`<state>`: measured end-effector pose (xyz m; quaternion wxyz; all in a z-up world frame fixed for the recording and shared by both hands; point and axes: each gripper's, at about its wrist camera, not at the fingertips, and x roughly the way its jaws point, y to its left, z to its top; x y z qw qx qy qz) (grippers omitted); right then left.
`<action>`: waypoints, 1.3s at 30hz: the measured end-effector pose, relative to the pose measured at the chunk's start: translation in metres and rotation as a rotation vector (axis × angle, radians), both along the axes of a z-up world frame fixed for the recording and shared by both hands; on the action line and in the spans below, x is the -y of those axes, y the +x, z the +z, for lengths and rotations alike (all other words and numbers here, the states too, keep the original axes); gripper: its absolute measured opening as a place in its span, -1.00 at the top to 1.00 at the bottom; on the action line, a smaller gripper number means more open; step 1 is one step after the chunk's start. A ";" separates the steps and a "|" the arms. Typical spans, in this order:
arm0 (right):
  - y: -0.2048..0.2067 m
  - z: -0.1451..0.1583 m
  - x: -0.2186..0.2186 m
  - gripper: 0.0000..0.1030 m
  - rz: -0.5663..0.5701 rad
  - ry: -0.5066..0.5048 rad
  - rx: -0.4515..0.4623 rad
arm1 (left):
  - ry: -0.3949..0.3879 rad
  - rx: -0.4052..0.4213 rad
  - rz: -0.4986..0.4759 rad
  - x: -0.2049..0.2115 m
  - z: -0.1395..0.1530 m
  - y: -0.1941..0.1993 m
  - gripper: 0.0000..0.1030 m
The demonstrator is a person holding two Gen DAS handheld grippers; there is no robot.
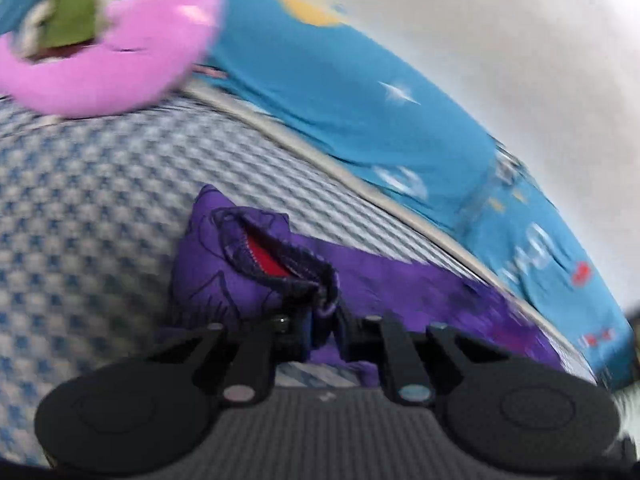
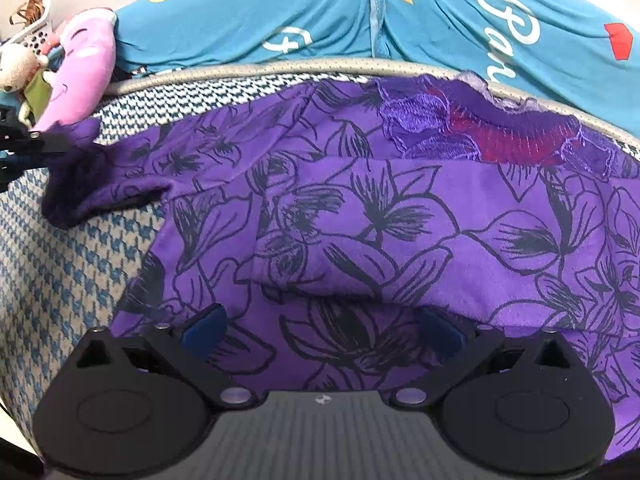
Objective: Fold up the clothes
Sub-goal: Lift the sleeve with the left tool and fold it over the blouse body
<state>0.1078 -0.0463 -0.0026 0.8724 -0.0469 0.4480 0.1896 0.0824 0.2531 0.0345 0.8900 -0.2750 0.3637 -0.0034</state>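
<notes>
Left hand-held gripper (image 1: 320, 330): fingers drawn nearly together, a bunched fold of the purple garment (image 1: 256, 276) clamped between them; the same gripper is seen at the left edge of the right wrist view (image 2: 38, 146), pinching the garment's dark corner.
Right hand-held gripper (image 2: 320, 330): fingers spread wide, blue pads (image 2: 202, 330) set apart, nothing clamped; contact with the cloth below cannot be told.
Purple garment (image 2: 360, 220): floral line print, spread over the houndstooth surface (image 2: 60, 264), embroidered collar with a red inner band lying at the far edge; one end is lifted into a crumpled peak at the left gripper.
Houndstooth surface (image 1: 92, 208): blue-and-white weave, edged with grey piping at the far side.
Blue garment (image 2: 320, 12): laid beyond the piping, white lettering, a star, yellow and red shapes printed on it.
Pink plush toy (image 2: 84, 64): at the far left corner, beside a small pale plush figure (image 2: 18, 66); blurred in the left wrist view (image 1: 120, 40).
White basket (image 2: 40, 30): behind the toys, partly hidden.
</notes>
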 end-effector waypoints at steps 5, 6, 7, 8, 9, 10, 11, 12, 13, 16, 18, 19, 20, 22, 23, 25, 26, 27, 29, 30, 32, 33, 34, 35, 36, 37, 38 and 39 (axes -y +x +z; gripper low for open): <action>-0.001 0.006 0.003 -1.00 0.015 0.063 0.007 | 0.040 0.054 -0.196 0.055 0.009 0.001 0.64; -0.001 0.007 0.003 -1.00 0.016 0.074 0.009 | 0.047 0.056 -0.209 0.061 0.009 0.000 0.42; -0.001 0.008 0.004 -1.00 0.018 0.086 0.010 | 0.049 0.058 -0.213 0.064 0.009 -0.001 0.18; -0.001 0.009 0.004 -1.00 0.019 0.097 0.012 | 0.053 0.065 -0.203 0.065 0.010 -0.002 0.12; -0.001 0.010 0.005 -1.00 0.021 0.109 0.016 | 0.059 0.070 -0.192 0.066 0.011 -0.002 0.08; -0.002 0.012 0.006 -1.00 0.024 0.121 0.021 | 0.072 0.073 -0.178 0.065 0.012 -0.002 0.04; -0.003 0.013 0.006 -1.00 0.028 0.135 0.026 | 0.079 0.074 -0.160 0.063 0.013 -0.002 0.01; -0.003 0.014 0.007 -0.99 0.033 0.149 0.032 | 0.080 0.073 -0.142 0.060 0.013 -0.001 -0.04; -0.004 0.016 0.007 -0.97 0.040 0.164 0.038 | 0.083 0.067 -0.121 0.057 0.012 -0.001 -0.06; -0.005 0.018 0.006 -0.80 0.071 0.212 0.051 | 0.104 0.048 -0.056 0.046 0.011 -0.002 -0.10; -0.005 0.019 0.004 -0.64 0.093 0.244 0.055 | 0.121 0.026 -0.012 0.039 0.010 -0.003 -0.12; -0.005 0.018 0.003 -0.62 0.103 0.259 0.057 | 0.121 0.011 0.005 0.036 0.009 -0.002 -0.12; -0.004 0.017 0.001 -0.58 0.110 0.274 0.057 | 0.122 -0.003 0.020 0.033 0.006 0.002 -0.13; -0.003 0.015 -0.003 -0.53 0.125 0.299 0.055 | 0.124 -0.020 0.044 0.029 0.004 0.003 -0.20; -0.002 0.014 -0.005 -0.49 0.133 0.311 0.054 | 0.132 -0.027 0.051 0.027 0.003 0.004 -0.23; 0.000 0.012 -0.009 -0.49 0.147 0.333 0.053 | 0.149 -0.041 0.065 0.025 0.002 0.004 -0.36; 0.001 0.011 -0.011 -0.49 0.150 0.343 0.055 | 0.156 -0.047 0.071 0.024 0.002 0.003 -0.37; 0.003 0.010 -0.013 -0.49 0.151 0.353 0.055 | 0.157 -0.051 0.072 0.023 0.001 0.003 -0.42; 0.006 0.008 -0.015 -0.49 0.152 0.374 0.054 | 0.163 -0.064 0.075 0.022 0.001 0.003 -0.47; 0.007 0.007 -0.016 -0.49 0.151 0.386 0.052 | 0.172 -0.072 0.080 0.022 0.001 0.003 -0.51; 0.011 0.005 -0.018 -0.49 0.149 0.405 0.051 | 0.181 -0.080 0.087 0.022 0.000 0.003 -0.56; 0.013 0.003 -0.020 -0.48 0.149 0.407 0.053 | 0.182 -0.083 0.089 0.021 0.000 0.003 -0.57; 0.016 0.002 -0.022 -0.47 0.148 0.406 0.056 | 0.179 -0.085 0.092 0.020 0.000 0.004 -0.57; 0.018 0.001 -0.024 -0.43 0.148 0.406 0.058 | 0.176 -0.087 0.097 0.019 0.001 0.004 -0.57; 0.020 0.000 -0.027 -0.36 0.151 0.410 0.059 | 0.173 -0.089 0.103 0.018 0.001 0.005 -0.58; 0.021 -0.001 -0.029 -0.32 0.157 0.415 0.060 | 0.170 -0.091 0.108 0.017 0.001 0.005 -0.60; 0.022 -0.002 -0.032 -0.29 0.164 0.412 0.065 | 0.169 -0.091 0.113 0.016 0.001 0.005 -0.61; 0.023 -0.002 -0.036 -0.28 0.171 0.405 0.072 | 0.168 -0.092 0.118 0.015 0.001 0.005 -0.61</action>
